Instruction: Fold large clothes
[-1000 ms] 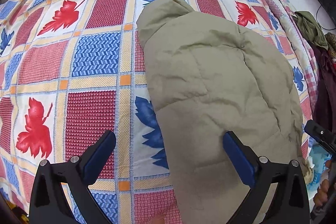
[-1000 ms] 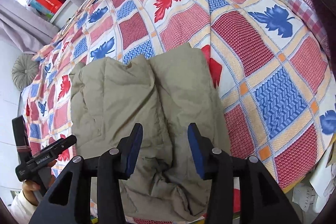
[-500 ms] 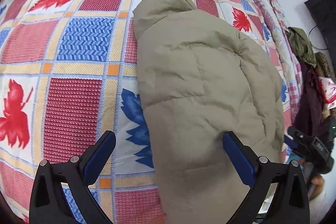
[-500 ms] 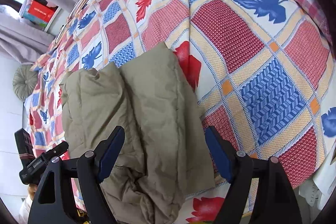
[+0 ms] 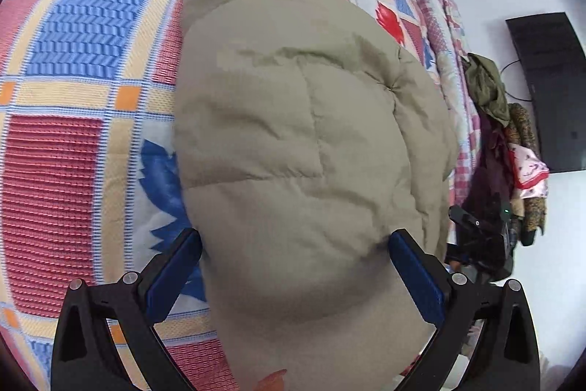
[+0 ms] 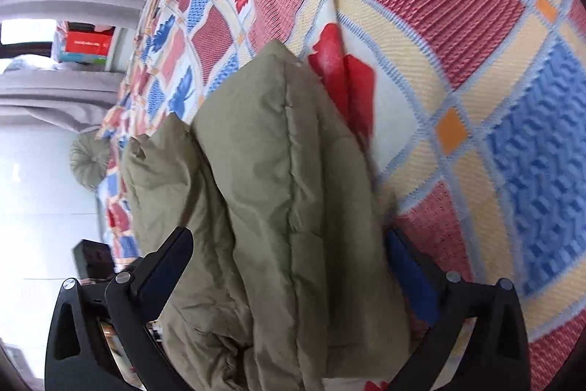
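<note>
on the left, the patterned bedspread [image 5: 73, 171] is seen bare, its red, blue and yellow squares running under the garment. the olive padded jacket [image 5: 300, 134] lies on it in a bulky, partly folded heap, its near end reaching between the tools. the left gripper [image 5: 293, 266] is spread wide, the near end of the jacket bulging between its blue pads without being pinched. further right, the right gripper [image 6: 289, 266] has just been opening and now stands fully released, a thick stitched fold of the jacket [image 6: 285, 207] lying between its jaws, again not squeezed. the step in hand is judged to be a fresh two-point grasp of the near edge. it would be done well if both tools were lowered evenly, all layers of the fold were taken deep between the pads, and the jaws were closed together so that the padding is not let slip. at the far right, a pile of other clothes [image 5: 512, 149] is seen beside the bed.
</note>
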`<state>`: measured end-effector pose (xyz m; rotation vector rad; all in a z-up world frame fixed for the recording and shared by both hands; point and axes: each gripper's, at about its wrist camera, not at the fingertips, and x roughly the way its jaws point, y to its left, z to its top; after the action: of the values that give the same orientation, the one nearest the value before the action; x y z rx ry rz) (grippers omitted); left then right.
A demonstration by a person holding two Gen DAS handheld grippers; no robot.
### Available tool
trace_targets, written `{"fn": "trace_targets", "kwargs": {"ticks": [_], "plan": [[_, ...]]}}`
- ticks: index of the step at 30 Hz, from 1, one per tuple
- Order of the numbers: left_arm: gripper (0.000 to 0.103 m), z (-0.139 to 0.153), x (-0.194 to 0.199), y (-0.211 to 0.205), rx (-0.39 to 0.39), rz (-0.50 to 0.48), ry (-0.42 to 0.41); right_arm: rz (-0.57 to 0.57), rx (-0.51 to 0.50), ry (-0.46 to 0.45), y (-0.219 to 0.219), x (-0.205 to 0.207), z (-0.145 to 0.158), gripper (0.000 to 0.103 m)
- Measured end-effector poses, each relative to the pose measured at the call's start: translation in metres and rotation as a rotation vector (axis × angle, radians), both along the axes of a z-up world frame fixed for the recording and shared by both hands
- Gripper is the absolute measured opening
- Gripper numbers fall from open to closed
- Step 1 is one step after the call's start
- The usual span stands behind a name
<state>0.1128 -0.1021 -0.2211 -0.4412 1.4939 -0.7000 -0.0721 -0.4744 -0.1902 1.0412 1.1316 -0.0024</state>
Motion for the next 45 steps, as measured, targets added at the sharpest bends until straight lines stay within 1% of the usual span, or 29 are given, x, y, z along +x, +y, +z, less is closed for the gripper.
{"fn": "trace_targets", "kwargs": {"ticks": [3, 4, 6, 9, 12, 15, 17, 18, 20, 23, 24, 25, 26, 27, 28, 29, 30, 31, 34, 37, 41, 45], "plan": [[0.102, -0.004, 0.003, 0.000, -0.043, 0.000, 0.014, 0.042, 0.093, -0.049, 0.003, 0.013, -0.003, 0.103], [0.102, -0.007, 0.004, 0.001, -0.054, 0.000, 0.021, 0.067, 0.103, -0.064, 0.006, 0.017, -0.001, 0.103], [0.102, -0.015, 0.008, 0.001, -0.049, -0.004, 0.033, 0.142, 0.082, -0.081, 0.014, 0.027, 0.005, 0.103], [0.102, -0.034, 0.015, -0.005, -0.064, -0.005, 0.075, 0.232, 0.008, -0.035, 0.024, 0.043, 0.000, 0.103], [0.102, -0.047, 0.020, -0.011, -0.098, -0.009, 0.097, 0.286, -0.008, 0.019, 0.030, 0.058, -0.015, 0.103], [0.103, -0.059, 0.020, -0.017, -0.140, 0.017, 0.135, 0.312, -0.013, 0.044, 0.035, 0.069, -0.026, 0.103], [0.103, -0.069, 0.018, -0.023, -0.181, 0.038, 0.187, 0.308, -0.006, 0.052, 0.036, 0.073, -0.031, 0.103], [0.103, -0.070, 0.018, -0.027, -0.185, 0.045, 0.197, 0.302, -0.002, 0.055, 0.036, 0.074, -0.032, 0.103], [0.103, -0.065, 0.016, -0.035, -0.166, 0.039, 0.174, 0.293, -0.004, 0.059, 0.037, 0.074, -0.032, 0.103], [0.089, -0.048, 0.012, -0.040, -0.136, 0.013, 0.106, 0.264, -0.006, 0.082, 0.038, 0.073, -0.030, 0.102], [0.083, -0.042, 0.012, -0.041, -0.133, 0.007, 0.088, 0.256, -0.016, 0.089, 0.039, 0.073, -0.029, 0.099], [0.077, -0.036, 0.011, -0.041, -0.135, -0.002, 0.070, 0.255, -0.029, 0.095, 0.041, 0.073, -0.027, 0.090], [0.075, -0.031, 0.011, -0.040, -0.138, -0.009, 0.057, 0.257, -0.042, 0.092, 0.043, 0.074, -0.023, 0.083], [0.072, -0.025, 0.012, -0.040, -0.142, -0.014, 0.045, 0.257, -0.047, 0.081, 0.046, 0.075, -0.018, 0.071], [0.071, -0.020, 0.012, -0.039, -0.145, -0.018, 0.032, 0.258, -0.052, 0.074, 0.048, 0.075, -0.014, 0.060], [0.071, -0.014, 0.013, -0.037, -0.147, -0.021, 0.018, 0.264, -0.056, 0.067, 0.052, 0.075, -0.008, 0.055], [0.071, -0.007, 0.015, -0.034, -0.152, -0.023, 0.002, 0.272, -0.063, 0.060, 0.056, 0.076, -0.003, 0.048], [0.071, -0.001, 0.016, -0.029, -0.157, -0.022, -0.011, 0.276, -0.068, 0.055, 0.059, 0.076, 0.002, 0.044], [0.071, 0.022, 0.029, -0.009, -0.176, 0.003, -0.052, 0.289, -0.077, 0.022, 0.075, 0.084, 0.020, 0.042], [0.071, 0.042, 0.051, 0.021, -0.174, 0.038, -0.098, 0.304, -0.068, -0.029, 0.093, 0.102, 0.038, 0.042], [0.071, 0.055, 0.087, 0.059, -0.132, 0.087, -0.160, 0.335, -0.066, -0.078, 0.128, 0.146, 0.051, 0.042], [0.071, 0.055, 0.123, 0.094, -0.074, 0.136, -0.217, 0.374, -0.083, -0.108, 0.172, 0.198, 0.047, 0.042]]}}
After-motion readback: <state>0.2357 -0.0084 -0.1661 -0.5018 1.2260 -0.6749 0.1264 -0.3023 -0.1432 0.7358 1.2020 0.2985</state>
